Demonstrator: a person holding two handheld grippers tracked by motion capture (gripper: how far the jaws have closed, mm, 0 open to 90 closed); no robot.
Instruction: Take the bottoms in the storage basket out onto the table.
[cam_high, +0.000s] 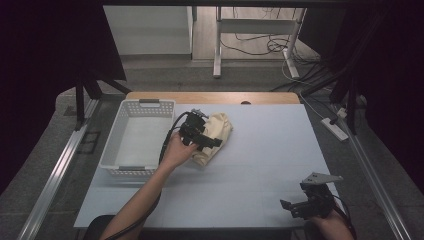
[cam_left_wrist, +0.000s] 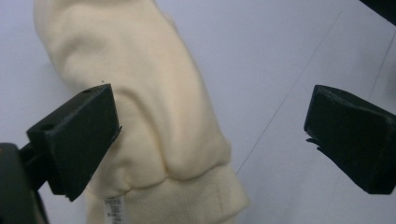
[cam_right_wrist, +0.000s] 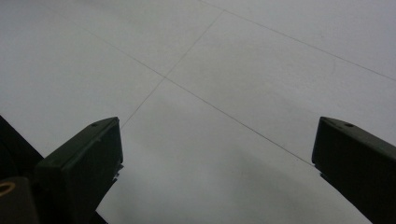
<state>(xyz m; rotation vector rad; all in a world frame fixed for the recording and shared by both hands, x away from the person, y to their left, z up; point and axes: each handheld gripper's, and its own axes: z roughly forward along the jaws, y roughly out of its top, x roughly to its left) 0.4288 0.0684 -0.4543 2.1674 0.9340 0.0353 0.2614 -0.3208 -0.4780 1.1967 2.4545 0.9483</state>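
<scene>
A cream folded garment (cam_high: 216, 136) lies on the white table just right of the basket. My left gripper (cam_high: 201, 134) hovers over its left part, held by a hand. In the left gripper view the garment (cam_left_wrist: 149, 107) with its ribbed cuff and a small label lies between and beyond the wide-apart jaws of the left gripper (cam_left_wrist: 210, 135), which is open and holds nothing. My right gripper (cam_high: 304, 202) rests near the table's front right corner. The right gripper (cam_right_wrist: 217, 163) is open over bare table in its own view.
A white plastic basket (cam_high: 116, 150) stands at the left of the table (cam_high: 260, 165), beside the garment. A wooden strip (cam_high: 210, 97) runs along the far edge. Cables and a desk frame (cam_high: 255, 35) lie on the floor beyond.
</scene>
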